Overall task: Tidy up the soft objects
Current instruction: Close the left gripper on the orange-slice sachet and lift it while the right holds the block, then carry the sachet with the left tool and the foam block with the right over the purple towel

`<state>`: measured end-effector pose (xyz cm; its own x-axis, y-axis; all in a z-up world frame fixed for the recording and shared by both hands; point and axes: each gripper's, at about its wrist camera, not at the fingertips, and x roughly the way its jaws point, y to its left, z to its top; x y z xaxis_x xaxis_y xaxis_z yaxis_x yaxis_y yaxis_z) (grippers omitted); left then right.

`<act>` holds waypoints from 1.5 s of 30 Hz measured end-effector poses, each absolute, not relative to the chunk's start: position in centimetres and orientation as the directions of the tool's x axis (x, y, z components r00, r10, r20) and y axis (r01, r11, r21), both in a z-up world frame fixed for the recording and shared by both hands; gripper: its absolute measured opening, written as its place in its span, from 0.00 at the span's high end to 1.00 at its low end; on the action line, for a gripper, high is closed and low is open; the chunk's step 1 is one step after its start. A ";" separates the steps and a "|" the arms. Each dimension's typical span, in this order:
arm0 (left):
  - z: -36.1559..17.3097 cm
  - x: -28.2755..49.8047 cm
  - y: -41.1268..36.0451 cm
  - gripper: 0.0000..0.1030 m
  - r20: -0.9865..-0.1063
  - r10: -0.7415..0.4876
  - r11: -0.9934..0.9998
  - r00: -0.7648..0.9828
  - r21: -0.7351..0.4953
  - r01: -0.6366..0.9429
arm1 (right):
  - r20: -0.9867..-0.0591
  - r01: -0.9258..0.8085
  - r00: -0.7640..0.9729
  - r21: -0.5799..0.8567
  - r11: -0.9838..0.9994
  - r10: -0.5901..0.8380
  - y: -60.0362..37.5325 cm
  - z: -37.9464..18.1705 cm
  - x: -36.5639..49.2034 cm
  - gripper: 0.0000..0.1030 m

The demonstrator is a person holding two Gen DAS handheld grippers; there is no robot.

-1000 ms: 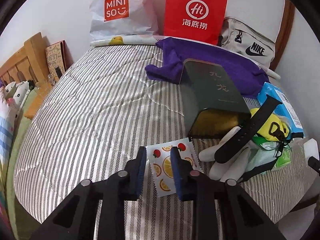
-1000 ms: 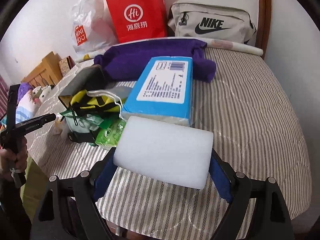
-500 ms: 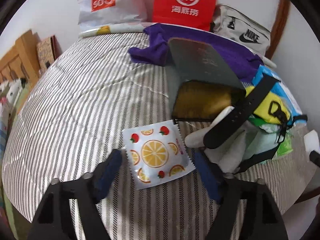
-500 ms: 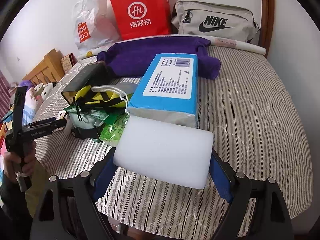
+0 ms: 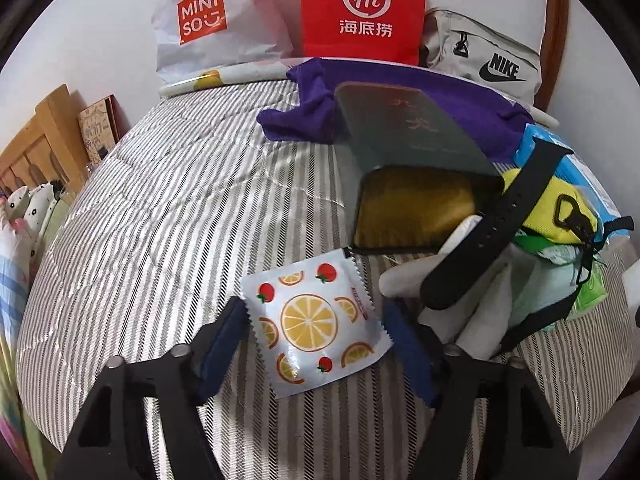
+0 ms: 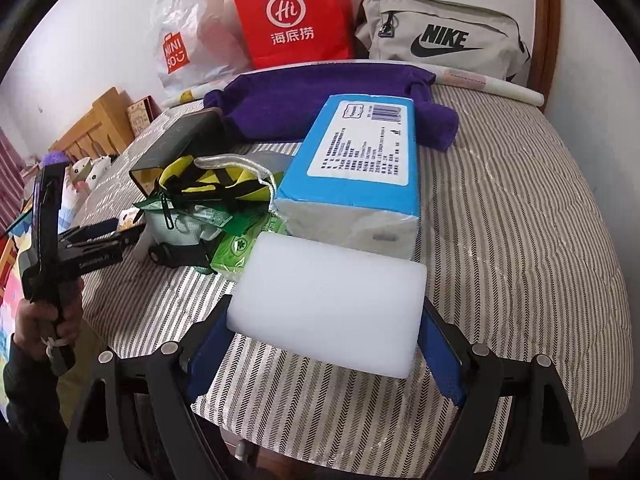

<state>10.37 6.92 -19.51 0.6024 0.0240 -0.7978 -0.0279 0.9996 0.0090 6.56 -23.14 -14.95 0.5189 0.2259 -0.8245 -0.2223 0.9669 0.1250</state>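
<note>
While right tool [image 6: 324, 354] pinches smooth white foam block [image 6: 328, 300], left tool [image 5: 316, 348] spread around glossy sachet [image 5: 314, 322].

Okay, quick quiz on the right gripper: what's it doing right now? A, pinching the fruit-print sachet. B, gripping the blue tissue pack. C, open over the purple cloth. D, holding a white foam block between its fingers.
D: in the right wrist view the right gripper has its blue pads against both ends of the white foam block, with the blue tissue pack lying untouched just beyond it.
</note>
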 end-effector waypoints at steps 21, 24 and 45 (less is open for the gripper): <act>-18.7 9.1 5.7 0.78 -0.797 -0.008 1.000 0.605 0.001 0.014 | -0.820 -0.207 0.532 0.116 0.971 0.211 -23.6 -14.6 5.9 0.17; -17.8 8.8 6.1 0.78 -0.791 -0.015 1.000 0.612 -0.018 0.002 | -0.811 -0.208 0.545 0.115 0.971 0.213 -23.8 -14.0 5.7 0.17; -9.7 12.4 5.3 0.77 -0.748 -0.125 0.990 0.652 -0.134 0.036 | -0.733 -0.226 0.638 0.113 0.967 0.235 -24.7 -8.2 10.4 0.17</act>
<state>12.36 5.27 -9.70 0.6517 -0.1245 -0.7482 0.0358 0.9904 -0.1336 10.36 -24.70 -8.18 0.6378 0.2352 -0.7334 -0.2263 0.9674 0.1135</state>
